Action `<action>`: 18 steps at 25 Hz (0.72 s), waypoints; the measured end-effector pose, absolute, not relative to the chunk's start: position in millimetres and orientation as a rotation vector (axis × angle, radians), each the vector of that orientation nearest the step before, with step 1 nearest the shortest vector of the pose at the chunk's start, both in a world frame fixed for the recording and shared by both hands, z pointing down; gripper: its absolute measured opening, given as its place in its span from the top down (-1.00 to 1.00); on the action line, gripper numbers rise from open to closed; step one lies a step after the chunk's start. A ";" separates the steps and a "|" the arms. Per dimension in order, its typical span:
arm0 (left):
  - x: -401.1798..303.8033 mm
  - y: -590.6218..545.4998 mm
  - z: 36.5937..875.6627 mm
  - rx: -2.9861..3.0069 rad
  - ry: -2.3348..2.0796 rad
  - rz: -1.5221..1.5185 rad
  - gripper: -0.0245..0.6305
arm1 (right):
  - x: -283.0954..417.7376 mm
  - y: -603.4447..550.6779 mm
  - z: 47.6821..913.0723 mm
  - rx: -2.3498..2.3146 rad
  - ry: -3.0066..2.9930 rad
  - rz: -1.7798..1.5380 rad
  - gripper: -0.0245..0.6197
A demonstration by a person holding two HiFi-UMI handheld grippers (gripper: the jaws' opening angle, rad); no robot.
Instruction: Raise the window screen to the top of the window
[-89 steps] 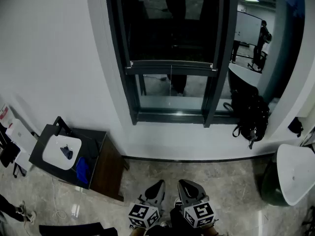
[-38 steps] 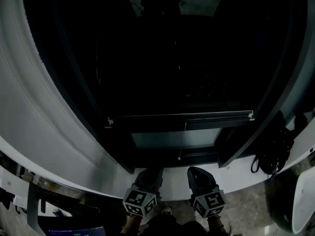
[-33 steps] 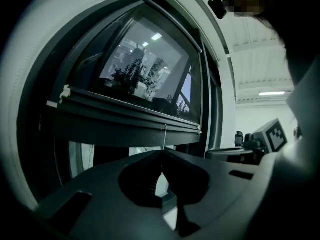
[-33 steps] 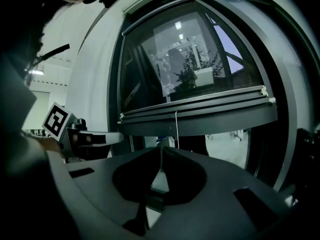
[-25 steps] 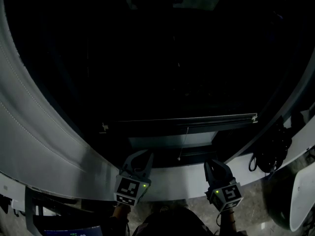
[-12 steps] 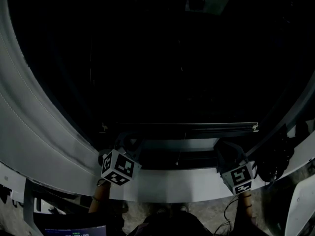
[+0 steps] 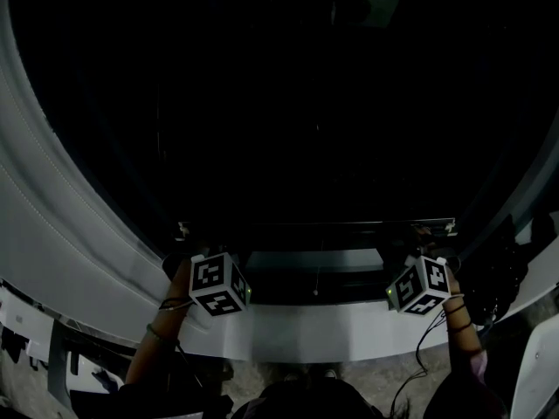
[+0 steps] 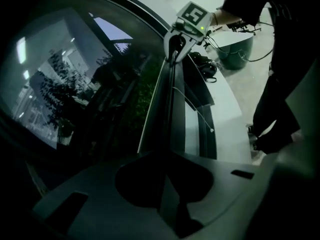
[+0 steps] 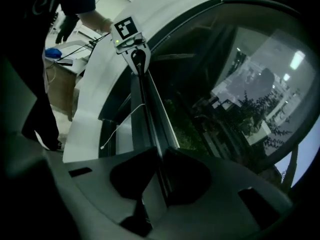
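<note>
Head view: the window screen (image 7: 314, 147) hangs dark over most of the window. Its bottom bar (image 7: 314, 226) runs level, low down, just above the white sill (image 7: 314, 332). The left tongs (image 7: 203, 256) reach up to the bar's left end and the right tongs (image 7: 417, 253) to its right end, so the bar spans the gap between them. Each carries a cube printed with black-and-white square markers. That print is all I can make out here. A thin pull cord (image 7: 316, 273) drops from the middle of the bar. A black bag (image 7: 498, 278) sits on the sill at the far right.

Left gripper view: these tongs are pressed together on the bottom bar's edge, which runs between them and away towards the other tongs, also on the bar at its far end. Glass with reflections lies to the left, and the cord dangles on the right.

Right gripper view: the tongs pinch the same bar, which runs off to the left tongs and their marker cube at the other end.
</note>
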State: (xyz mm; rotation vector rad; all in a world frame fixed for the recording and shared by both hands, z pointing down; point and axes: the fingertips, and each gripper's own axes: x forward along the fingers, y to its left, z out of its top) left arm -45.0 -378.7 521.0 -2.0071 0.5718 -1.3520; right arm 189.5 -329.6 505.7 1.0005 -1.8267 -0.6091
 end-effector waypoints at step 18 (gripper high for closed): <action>-41.3 -382.9 529.6 -1.926 0.425 -1.555 0.82 | 192.2 -334.1 517.2 0.730 -1.747 -0.331 0.84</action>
